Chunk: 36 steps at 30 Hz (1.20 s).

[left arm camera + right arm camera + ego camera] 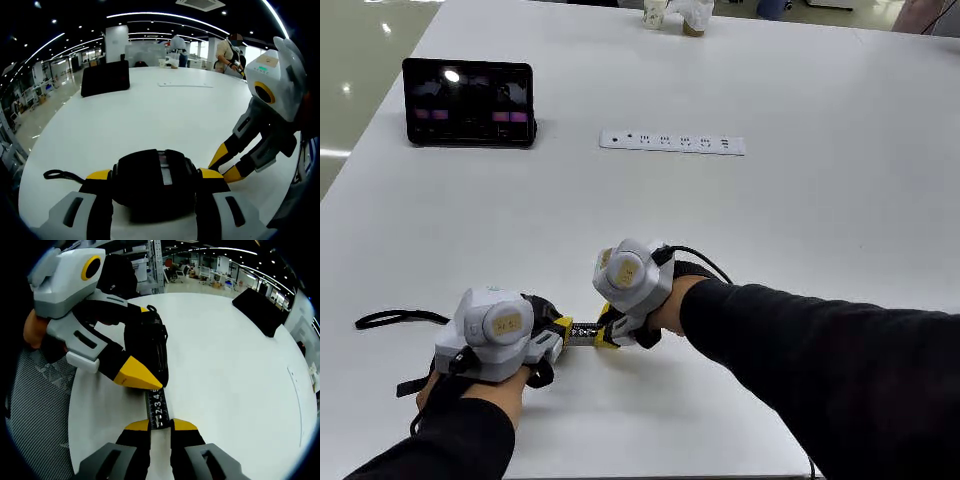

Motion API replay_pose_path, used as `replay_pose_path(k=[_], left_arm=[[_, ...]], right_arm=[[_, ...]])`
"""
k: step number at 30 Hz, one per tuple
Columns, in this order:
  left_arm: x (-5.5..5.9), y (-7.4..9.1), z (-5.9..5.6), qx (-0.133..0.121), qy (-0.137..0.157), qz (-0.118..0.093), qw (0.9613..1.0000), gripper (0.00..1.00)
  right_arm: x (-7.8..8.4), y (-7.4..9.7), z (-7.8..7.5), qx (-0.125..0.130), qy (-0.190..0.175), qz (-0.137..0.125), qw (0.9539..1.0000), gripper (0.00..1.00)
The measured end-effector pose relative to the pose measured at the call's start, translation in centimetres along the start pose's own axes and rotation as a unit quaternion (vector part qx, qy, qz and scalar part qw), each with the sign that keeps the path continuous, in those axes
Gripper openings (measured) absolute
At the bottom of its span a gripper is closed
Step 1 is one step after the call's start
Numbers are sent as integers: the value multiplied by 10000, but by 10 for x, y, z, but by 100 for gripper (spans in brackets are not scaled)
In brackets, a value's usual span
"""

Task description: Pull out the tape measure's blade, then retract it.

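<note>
Tape measure sits near the table front edge, its case clamped betw. the jaws of the left gripper. Its blade exits twd 3 o'clock in head view, w/ a short length out and its long axis running L–R along that edge. The right gripper is pinched shut on the blade tip, just beside the case, which lies at 12 o'clock in the right gripper view. Hands low, grippers nose to nose. Next pull prob. goes straight right, along the blade axis.

Left gripper tight around tape measure, right gripper tight on its blade
</note>
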State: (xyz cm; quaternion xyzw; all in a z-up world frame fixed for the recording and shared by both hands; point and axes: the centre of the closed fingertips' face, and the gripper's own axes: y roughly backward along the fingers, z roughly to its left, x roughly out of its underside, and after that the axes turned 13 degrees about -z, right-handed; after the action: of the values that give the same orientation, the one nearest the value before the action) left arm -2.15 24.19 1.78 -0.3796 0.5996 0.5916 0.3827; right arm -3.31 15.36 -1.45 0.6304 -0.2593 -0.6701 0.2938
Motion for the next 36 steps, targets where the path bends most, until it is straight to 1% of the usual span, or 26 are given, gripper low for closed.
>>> replay_pose_path(k=[10,15,19,26,36], left_arm=[[0,0,0,5,5,-7,10000,62],[0,0,0,2,11,-10,10000,62],[0,0,0,0,17,-11,10000,62],[0,0,0,3,28,-6,10000,62],[0,0,0,11,32,-19,10000,62]], right_arm=[[-2,-3,1,-33,93,-58,9999,12],[-4,-5,1,-45,38,-142,9999,12],[-6,-6,2,-91,133,-182,9997,12],[-8,-9,2,-124,4,-314,9994,12],[-11,-12,2,-113,-10,-325,9994,12]])
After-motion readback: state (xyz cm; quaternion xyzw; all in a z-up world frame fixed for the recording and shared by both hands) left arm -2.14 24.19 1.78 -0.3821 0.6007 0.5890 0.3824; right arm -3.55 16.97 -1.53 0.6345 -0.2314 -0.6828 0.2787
